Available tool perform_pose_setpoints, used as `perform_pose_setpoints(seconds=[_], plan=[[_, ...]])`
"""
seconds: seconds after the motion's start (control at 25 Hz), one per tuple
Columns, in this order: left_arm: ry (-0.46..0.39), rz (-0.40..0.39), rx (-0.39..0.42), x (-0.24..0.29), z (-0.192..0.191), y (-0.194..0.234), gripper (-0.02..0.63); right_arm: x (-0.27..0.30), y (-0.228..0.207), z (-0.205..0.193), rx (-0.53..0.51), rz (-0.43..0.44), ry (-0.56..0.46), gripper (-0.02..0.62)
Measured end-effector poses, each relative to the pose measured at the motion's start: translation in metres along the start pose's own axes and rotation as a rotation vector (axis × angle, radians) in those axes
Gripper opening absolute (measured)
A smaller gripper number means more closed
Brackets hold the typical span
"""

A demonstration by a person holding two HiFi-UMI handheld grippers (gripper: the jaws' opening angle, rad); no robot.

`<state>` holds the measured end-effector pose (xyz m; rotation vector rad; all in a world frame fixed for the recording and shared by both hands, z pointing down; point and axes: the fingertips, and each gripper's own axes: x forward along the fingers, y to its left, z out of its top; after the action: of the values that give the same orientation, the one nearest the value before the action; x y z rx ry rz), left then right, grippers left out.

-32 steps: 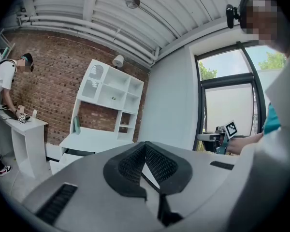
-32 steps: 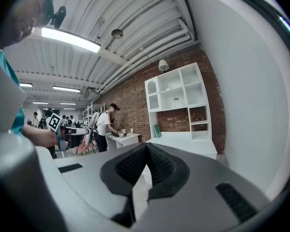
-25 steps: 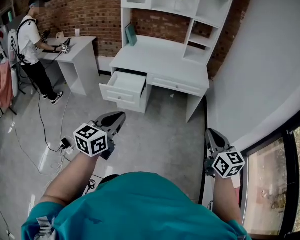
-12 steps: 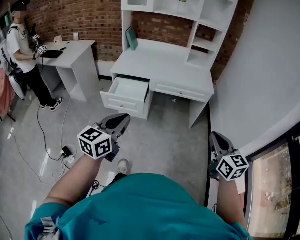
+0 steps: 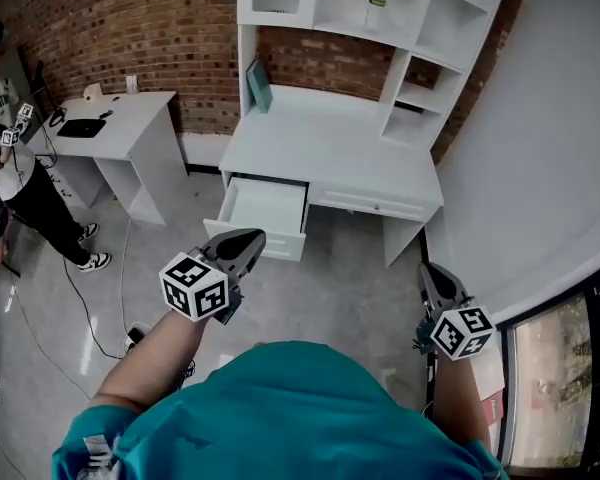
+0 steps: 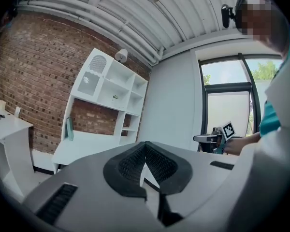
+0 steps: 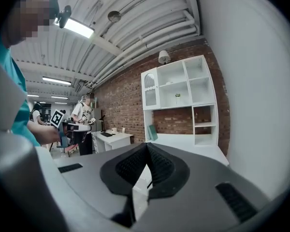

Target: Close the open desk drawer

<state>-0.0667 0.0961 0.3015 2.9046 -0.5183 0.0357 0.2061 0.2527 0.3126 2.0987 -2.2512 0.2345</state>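
A white desk (image 5: pixel 325 148) with a shelf hutch stands against the brick wall. Its left drawer (image 5: pixel 260 216) is pulled out and looks empty; the drawer on the right is closed. My left gripper (image 5: pixel 248 243) is held in the air just in front of the open drawer's front panel, apart from it, jaws shut with nothing between them. My right gripper (image 5: pixel 426 273) hangs lower right, near the desk's right leg, also shut and empty. In the left gripper view the desk (image 6: pixel 82 146) shows beyond the shut jaws (image 6: pixel 145 151); in the right gripper view the desk (image 7: pixel 183 141) appears past the shut jaws (image 7: pixel 146 151).
A second white desk (image 5: pixel 120 138) with a laptop stands at the left. A person (image 5: pixel 15 183) holding grippers stands beside it. Cables and a power strip (image 5: pixel 135 333) lie on the grey floor. A white wall (image 5: pixel 540 158) and window run along the right.
I have walked closer to the desk; it and the open drawer have grown nearer in view. The left gripper now overlaps the drawer front. The person at left has shifted toward the frame edge.
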Motion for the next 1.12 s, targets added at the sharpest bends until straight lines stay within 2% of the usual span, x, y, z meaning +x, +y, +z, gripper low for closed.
perform_pose_setpoints(seconds=[0.28,0.56,0.8,1.12], plan=[[0.000,-0.031,0.011,0.020,0.028,0.098,0.015,0.100,0.014,0.018,0.004,-0.021,0.007,0.020],[0.014,-0.032,0.002,0.049,0.040,0.162,0.015,0.168,0.004,0.027,0.000,-0.024,0.034,0.020],[0.018,-0.006,-0.003,0.094,0.040,0.181,0.015,0.197,-0.033,0.029,-0.013,-0.004,0.048,0.020],[-0.004,0.115,-0.007,0.175,0.042,0.157,0.015,0.223,-0.137,0.036,-0.031,0.110,0.042,0.020]])
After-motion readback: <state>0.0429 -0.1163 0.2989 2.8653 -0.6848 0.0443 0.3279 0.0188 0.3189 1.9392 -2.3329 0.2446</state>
